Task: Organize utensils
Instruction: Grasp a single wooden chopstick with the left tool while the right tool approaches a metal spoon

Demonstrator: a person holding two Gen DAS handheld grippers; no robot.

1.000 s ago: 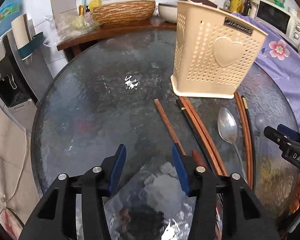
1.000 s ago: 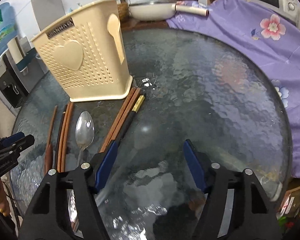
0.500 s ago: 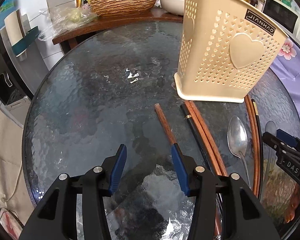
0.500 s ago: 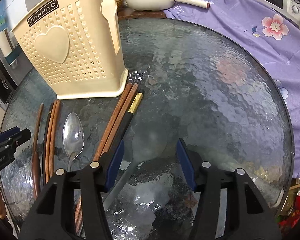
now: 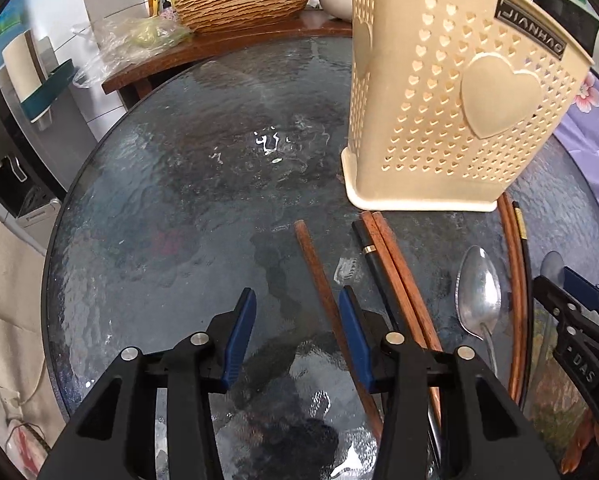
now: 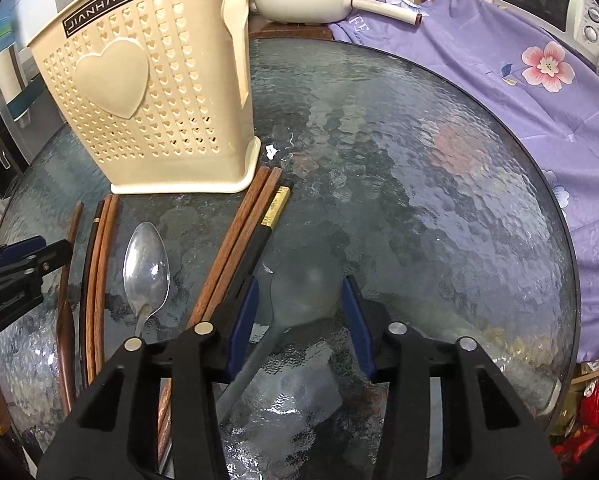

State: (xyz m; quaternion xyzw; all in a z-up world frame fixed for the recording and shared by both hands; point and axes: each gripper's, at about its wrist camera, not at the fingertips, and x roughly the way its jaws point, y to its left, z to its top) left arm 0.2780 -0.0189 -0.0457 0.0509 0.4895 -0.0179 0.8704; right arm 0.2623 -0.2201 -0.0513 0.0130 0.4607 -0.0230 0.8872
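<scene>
so the grey spoon lies flat on the glass table, bowl right between the right gripper pads, handle running back under the gripper body. it's matte and translucent-looking, blends into the textured glass, easy to misjudge its edge. right gripper is spread wide, holding nothing, and looks set for this spoon. to do it well: i'd close on the neck or handle rather than the round bowl, which would likely slip out from flat pads; come low, keep the pads square to the handle, and watch the black chopstick just beside the left pad so it doesn't get pinched too. steel spoon sits further left, shiny, bowl up, between two bunches of chopsticks. wood chopsticks lie touching the black gold-banded one, tips almost at the holder base. holder is cream plastic, heart perforations, upright, just behind the row of utensils; can't see inside it. left gripper is also spread and empty, low over the table with a lone brown chopstick running by its right pad, likely its target. nothing is lifted yet, so the sort looks barely started.
</scene>
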